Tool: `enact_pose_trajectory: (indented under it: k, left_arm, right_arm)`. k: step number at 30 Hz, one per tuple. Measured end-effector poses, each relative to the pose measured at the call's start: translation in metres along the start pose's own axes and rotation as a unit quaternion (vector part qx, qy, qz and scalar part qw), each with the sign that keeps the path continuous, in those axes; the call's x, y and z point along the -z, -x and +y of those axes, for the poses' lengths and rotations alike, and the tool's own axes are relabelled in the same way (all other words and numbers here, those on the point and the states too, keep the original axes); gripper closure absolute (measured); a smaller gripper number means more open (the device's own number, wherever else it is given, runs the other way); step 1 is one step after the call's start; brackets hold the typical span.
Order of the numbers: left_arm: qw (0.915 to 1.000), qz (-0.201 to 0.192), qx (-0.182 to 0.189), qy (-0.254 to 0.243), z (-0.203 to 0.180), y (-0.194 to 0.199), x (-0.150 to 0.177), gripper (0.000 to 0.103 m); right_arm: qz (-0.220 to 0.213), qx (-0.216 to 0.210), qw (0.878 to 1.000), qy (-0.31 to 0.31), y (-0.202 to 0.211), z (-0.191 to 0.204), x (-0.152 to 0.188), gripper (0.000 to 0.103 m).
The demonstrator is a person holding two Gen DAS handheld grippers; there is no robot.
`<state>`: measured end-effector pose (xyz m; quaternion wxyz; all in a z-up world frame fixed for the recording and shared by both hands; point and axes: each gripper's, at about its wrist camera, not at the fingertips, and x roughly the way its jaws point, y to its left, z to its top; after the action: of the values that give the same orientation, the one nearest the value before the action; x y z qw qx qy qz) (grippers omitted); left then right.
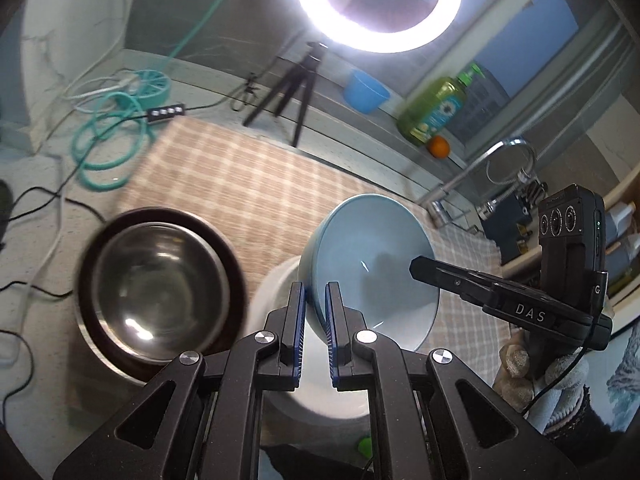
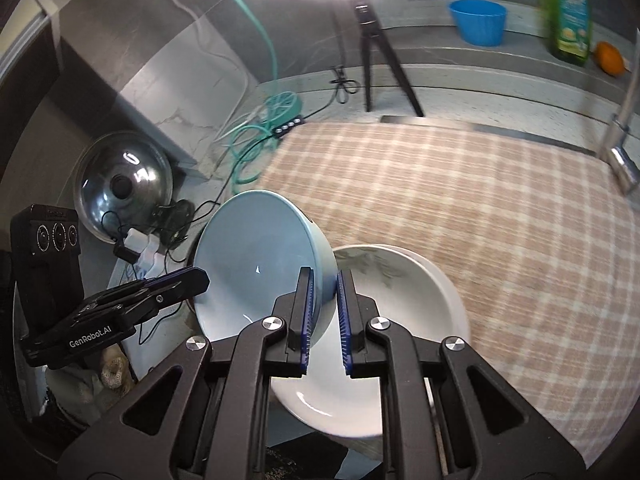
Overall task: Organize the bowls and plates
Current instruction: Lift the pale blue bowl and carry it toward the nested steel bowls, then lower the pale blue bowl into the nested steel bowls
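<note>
A light blue bowl (image 1: 372, 264) is held tilted in the air between both grippers. My left gripper (image 1: 316, 292) is shut on its near rim. My right gripper (image 2: 324, 280) is shut on the opposite rim, and the bowl (image 2: 256, 264) fills the middle of the right wrist view. Below the bowl sits a white bowl with a leaf print (image 2: 400, 312) on the checked cloth (image 2: 480, 200); it also shows in the left wrist view (image 1: 272, 288). A steel bowl inside a dark brown plate (image 1: 160, 284) sits to the left on the counter.
A ring light on a black tripod (image 1: 288, 92), a teal hose (image 1: 108, 140), cables, a blue tub (image 1: 366, 92), a green soap bottle (image 1: 436, 108) and an orange (image 1: 439, 146) line the back. A faucet (image 1: 472, 176) stands right. A steel pot lid (image 2: 124, 186) leans at the left.
</note>
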<state>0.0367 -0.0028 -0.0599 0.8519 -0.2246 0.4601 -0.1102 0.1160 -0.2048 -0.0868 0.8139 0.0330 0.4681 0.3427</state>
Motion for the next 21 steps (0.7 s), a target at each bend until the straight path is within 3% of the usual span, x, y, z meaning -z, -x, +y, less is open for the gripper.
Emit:
enact_pose_trajectory:
  k: [11, 21]
  left_arm:
    - [0.9973, -0.025, -0.037, 0.059, 0.064, 0.033, 0.001, 0.095]
    - [0.9934, -0.011, -0.05, 0.102, 0.107, 0.035, 0.004, 0.095]
  right_arm:
    - [0.034, -0.027, 0.998, 0.048, -0.056, 0.063, -0.02, 0.091]
    - [0.077, -0.028, 0.995, 0.055, -0.1, 0.082, -0.022, 0.091]
